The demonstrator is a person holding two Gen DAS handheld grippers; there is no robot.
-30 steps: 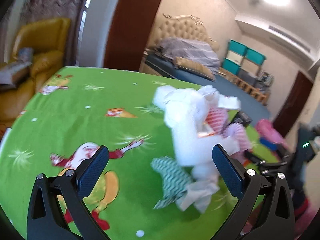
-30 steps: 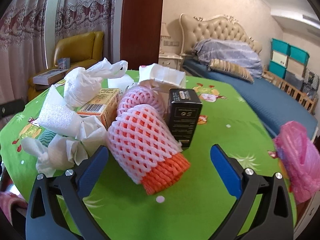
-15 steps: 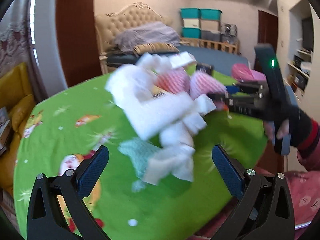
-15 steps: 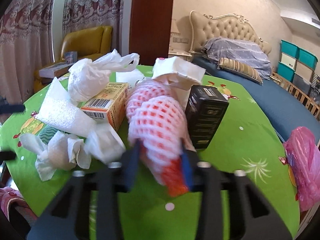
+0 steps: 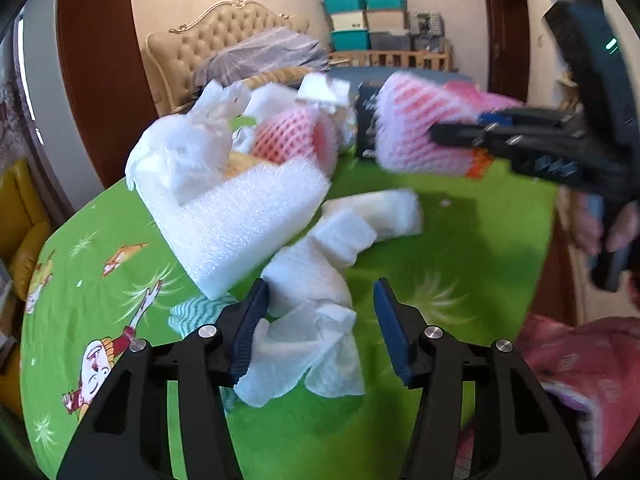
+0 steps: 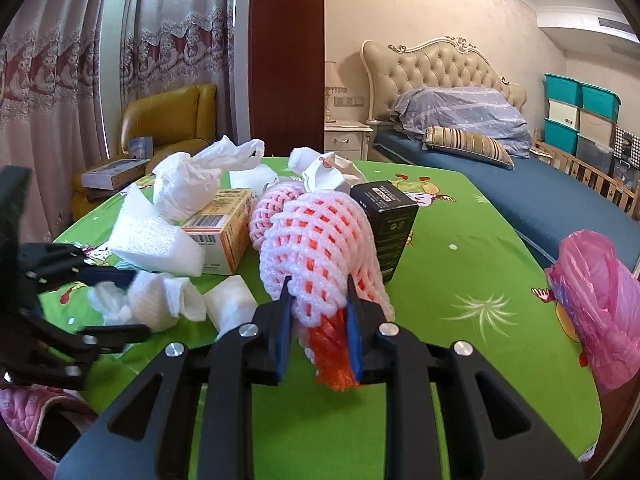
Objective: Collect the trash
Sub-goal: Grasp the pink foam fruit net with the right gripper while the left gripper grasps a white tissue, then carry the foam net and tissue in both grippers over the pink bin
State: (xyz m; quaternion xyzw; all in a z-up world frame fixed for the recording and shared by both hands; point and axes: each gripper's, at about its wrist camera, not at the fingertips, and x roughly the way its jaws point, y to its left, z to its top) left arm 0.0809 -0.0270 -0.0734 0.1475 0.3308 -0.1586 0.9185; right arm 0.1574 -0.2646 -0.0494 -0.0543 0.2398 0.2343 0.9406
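trash covers the green tablecloth point(image 5: 460, 248), and it looks light and soft throughout. left wrist view: the left gripper point(image 5: 318, 322) brackets a crumpled white tissue point(image 5: 312, 300), jaws partly closed with a gap on the right side, so nothing is pinched yet. tissue is limp and may tear or trail; i'd bite the thick bunched middle, not a loose flap. a white foam sheet point(image 5: 244, 220) lies just beside it, springy and easily dented.

right wrist view: the right gripper point(image 6: 318, 328) is clamped on a pink foam fruit net point(image 6: 320, 240) near its orange end, by a black box point(image 6: 388, 216). the net is squashy, so a narrow end hold should do. a pink plastic bag point(image 6: 596, 300) sits at the table's right edge.
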